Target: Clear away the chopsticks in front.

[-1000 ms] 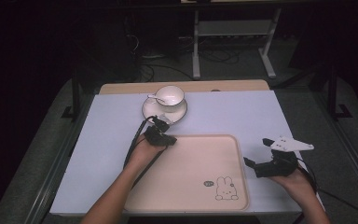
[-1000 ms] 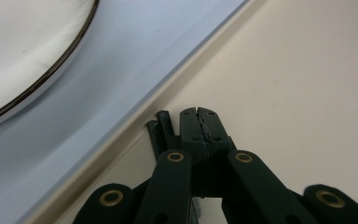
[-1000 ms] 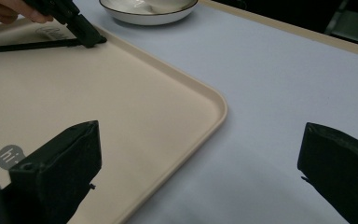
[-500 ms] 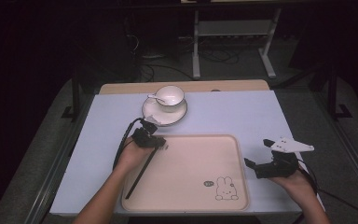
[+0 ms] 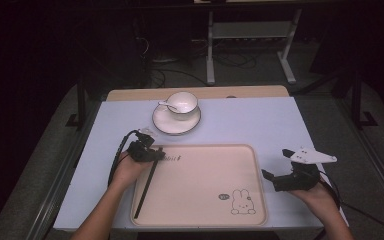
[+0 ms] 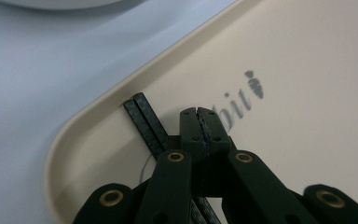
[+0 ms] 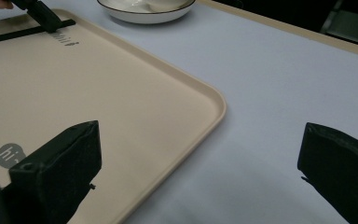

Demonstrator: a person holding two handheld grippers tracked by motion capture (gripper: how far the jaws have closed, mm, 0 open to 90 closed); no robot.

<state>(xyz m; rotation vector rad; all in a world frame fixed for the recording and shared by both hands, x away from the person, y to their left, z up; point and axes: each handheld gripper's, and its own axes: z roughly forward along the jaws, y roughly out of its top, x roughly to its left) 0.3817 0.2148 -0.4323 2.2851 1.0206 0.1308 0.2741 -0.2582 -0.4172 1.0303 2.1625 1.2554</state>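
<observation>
Where tray (image 5: 200, 200) rim curves, chopsticks (image 5: 146, 187) alongside.

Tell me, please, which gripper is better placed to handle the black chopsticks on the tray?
The left gripper: it is shut right beside the chopsticks at the tray's left edge. The right gripper is open beyond the tray's right edge.

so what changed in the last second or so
The left gripper carried the black chopsticks toward the person, from the saucer onto the tray, fingers shut on them. The right gripper, cup and tray stayed put.
</observation>
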